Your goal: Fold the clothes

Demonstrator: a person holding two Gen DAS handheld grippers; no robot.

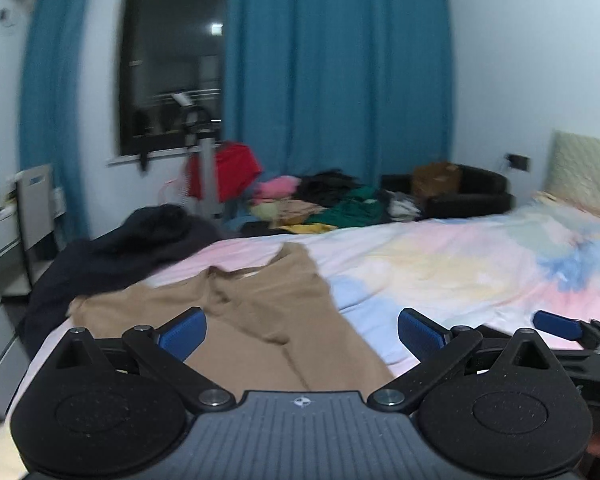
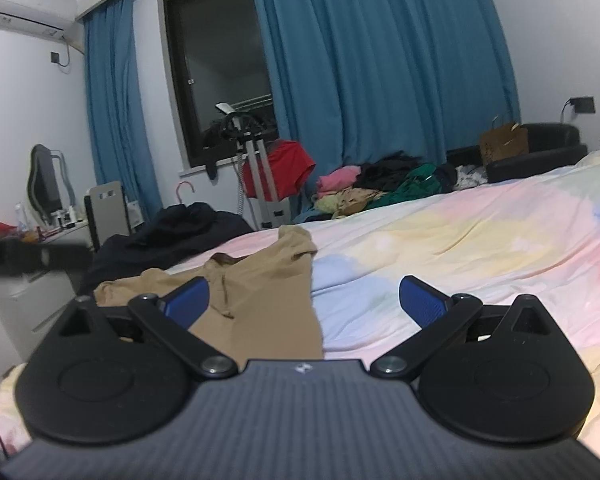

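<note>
Left gripper [image 1: 302,330] jaws wide apart, nothing between; right gripper [image 2: 304,302] jaws likewise spread wide, empty; tan garment [image 1: 260,320] lies partly folded on pastel bedsheet [image 1: 460,264], near bed edge; dark clothes [image 1: 140,240] heaped beside it.

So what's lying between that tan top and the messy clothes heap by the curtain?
Only bare pastel bedspread separates the tan top from the clothes heap, clearest in the right wrist view.

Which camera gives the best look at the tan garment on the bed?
The left wrist view: the tan garment fills the middle of the frame, both long edges visible on the bed cover, though slightly blurred. The right wrist view is sharper but shows it off to the left, its near part hidden behind the gripper body.
</note>
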